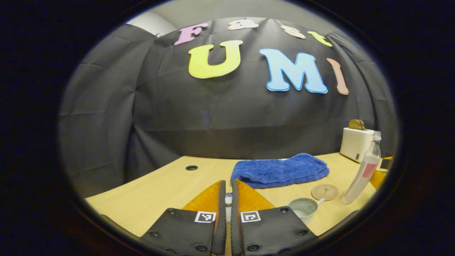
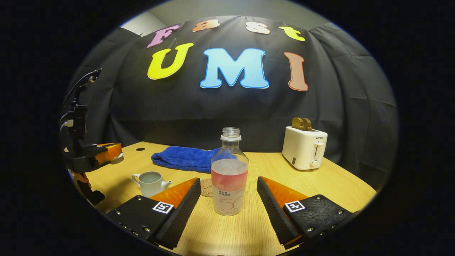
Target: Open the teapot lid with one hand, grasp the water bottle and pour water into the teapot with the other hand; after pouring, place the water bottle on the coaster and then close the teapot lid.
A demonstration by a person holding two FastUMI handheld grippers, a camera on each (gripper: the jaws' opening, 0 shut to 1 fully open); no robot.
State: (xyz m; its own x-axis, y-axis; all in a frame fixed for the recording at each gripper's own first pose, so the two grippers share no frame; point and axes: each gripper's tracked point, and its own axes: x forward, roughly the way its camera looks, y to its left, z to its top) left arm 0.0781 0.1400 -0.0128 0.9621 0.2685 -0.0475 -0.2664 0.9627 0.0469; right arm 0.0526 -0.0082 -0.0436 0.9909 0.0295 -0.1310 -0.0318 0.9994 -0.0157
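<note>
Between open right jaws — water bottle point(image 2: 229, 174), upright.

I saw a blue towel point(image 2: 185, 158) lying crumpled on the wooden table point(image 2: 341, 185), toward the back by the dark cloth wall. Off to my right stood a white toaster point(image 2: 304, 147) with two brown slices point(image 2: 301, 124) poking out of its slots. A round cable hole point(image 1: 191, 167) sat in the tabletop.

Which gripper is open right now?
The right gripper, spread wide either side of the water bottle. The left gripper is pinched on the teapot lid.
</note>
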